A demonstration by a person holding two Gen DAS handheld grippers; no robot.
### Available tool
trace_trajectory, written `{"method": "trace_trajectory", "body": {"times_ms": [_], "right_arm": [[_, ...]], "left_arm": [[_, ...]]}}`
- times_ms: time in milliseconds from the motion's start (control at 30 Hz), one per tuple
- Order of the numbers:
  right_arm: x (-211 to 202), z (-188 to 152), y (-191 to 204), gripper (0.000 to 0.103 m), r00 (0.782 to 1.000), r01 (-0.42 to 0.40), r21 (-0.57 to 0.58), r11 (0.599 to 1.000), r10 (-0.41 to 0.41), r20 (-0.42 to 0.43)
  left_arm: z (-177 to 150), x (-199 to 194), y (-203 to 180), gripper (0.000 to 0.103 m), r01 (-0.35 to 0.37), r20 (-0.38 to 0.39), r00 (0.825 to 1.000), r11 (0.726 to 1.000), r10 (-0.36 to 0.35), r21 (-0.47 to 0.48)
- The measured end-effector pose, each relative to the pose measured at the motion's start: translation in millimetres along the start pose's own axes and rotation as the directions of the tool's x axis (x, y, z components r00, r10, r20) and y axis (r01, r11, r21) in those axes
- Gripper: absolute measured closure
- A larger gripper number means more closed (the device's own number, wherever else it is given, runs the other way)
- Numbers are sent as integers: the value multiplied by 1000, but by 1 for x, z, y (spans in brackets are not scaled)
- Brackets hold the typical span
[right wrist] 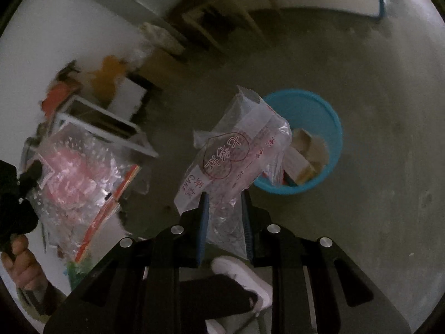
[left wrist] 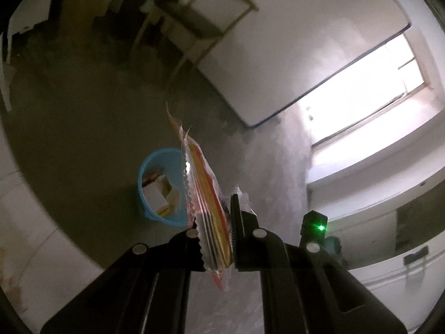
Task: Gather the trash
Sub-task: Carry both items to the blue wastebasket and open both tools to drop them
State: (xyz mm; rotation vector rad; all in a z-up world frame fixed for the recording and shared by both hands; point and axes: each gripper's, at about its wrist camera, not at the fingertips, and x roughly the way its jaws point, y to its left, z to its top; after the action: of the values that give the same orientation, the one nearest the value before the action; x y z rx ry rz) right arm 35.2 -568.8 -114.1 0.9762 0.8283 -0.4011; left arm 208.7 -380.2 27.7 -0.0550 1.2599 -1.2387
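Observation:
My left gripper (left wrist: pixel 215 222) is shut on a red and yellow striped snack wrapper (left wrist: pixel 203 192), held edge-on above the floor. The blue trash bin (left wrist: pixel 164 189) stands on the floor just left of it, with cardboard pieces inside. My right gripper (right wrist: pixel 224 211) is shut on a clear plastic cake bag with red print (right wrist: pixel 233 153), held up just left of the blue bin (right wrist: pixel 314 139). The left gripper with its wrapper (right wrist: pixel 83 183) also shows at the left of the right wrist view.
Grey concrete floor (right wrist: pixel 375 181) all round the bin. A wooden chair frame (left wrist: pixel 194 25) and a white board (left wrist: pixel 278 55) stand farther off. A white frame and orange items (right wrist: pixel 105 105) lie at the left. A white shoe (right wrist: pixel 242 278) is below my right gripper.

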Motion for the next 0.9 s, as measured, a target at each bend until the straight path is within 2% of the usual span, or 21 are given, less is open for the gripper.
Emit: {"method": "trace_trajectory", "body": {"times_ms": [133,233,267,300,333,367,400,500,633,800,900], "right_arm": [[36,19,-16,81,998,57,30,998,-56,-34],[55,39,-20,77,997,77,32,997,-76,-33],[66,48,-22,74,995,91,29,995,-90,-32],[73,52,-24,69,994,103,33,994,-102,-32],[82,57,-27,59,993,116,36,993,-115,-29],[88,59,-30,53,991,130,39,991,-130,-26],[93,61,-33,52,989,147,45,988,-146,-27],[102,57,-50,52,986,166,94,982,-162,-51],[99,43,-60,52,989,145,133,980,-138,-60],[79,31,-72,52,992,121,149,982,-115,-48],[66,26,-66,51,995,100,137,986,-97,-25]], "left_arm": [[14,62,-1,96,-23,-87,996,999,21,-26],[31,103,-5,96,-50,-116,992,998,47,-26],[36,110,-5,91,-52,-120,992,998,48,-30],[42,124,-3,80,-65,-135,989,997,60,-38],[45,133,-1,72,-92,-138,987,994,85,-50],[48,138,3,60,-115,-131,986,991,105,-70],[50,141,8,56,-124,-123,986,988,112,-89],[45,148,21,53,-126,-147,983,984,107,-128],[38,138,32,52,-132,-165,980,986,114,-103],[30,105,33,52,-135,-134,983,987,123,-84],[19,81,28,52,-133,-112,986,989,125,-64]]}}
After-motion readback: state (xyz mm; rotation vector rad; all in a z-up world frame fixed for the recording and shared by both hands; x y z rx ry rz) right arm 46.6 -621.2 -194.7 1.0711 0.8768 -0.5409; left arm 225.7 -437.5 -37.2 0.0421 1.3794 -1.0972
